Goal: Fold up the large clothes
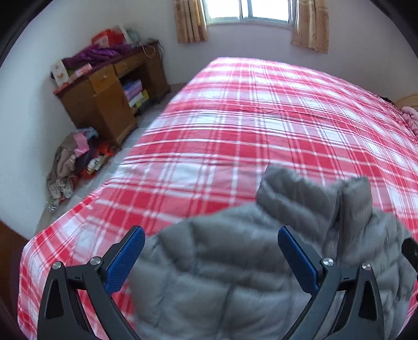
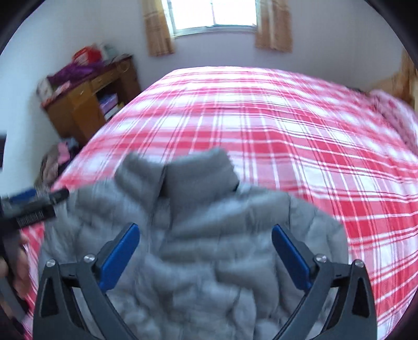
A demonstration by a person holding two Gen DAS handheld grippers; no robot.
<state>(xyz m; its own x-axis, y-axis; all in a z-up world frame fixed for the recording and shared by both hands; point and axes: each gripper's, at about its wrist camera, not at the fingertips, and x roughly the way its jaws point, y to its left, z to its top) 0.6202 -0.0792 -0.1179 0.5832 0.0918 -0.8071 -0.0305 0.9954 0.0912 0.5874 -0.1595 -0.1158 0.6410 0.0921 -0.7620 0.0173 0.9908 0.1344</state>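
A grey quilted puffer jacket (image 1: 235,261) lies on the red and white plaid bed (image 1: 261,130), collar pointing away toward the window. My left gripper (image 1: 211,236) is open, hovering over the jacket's left shoulder, blue pads spread wide. In the right wrist view the jacket (image 2: 198,235) fills the lower middle, collar up, image blurred. My right gripper (image 2: 205,234) is open above the jacket's chest. The left gripper (image 2: 34,204) shows at the left edge of the right wrist view. Nothing is held.
A wooden desk (image 1: 104,99) piled with purple cloth stands against the left wall. A heap of clothes (image 1: 75,162) lies on the floor beside it. A curtained window (image 1: 248,13) is on the far wall. Pink fabric (image 1: 411,117) sits at the bed's right end.
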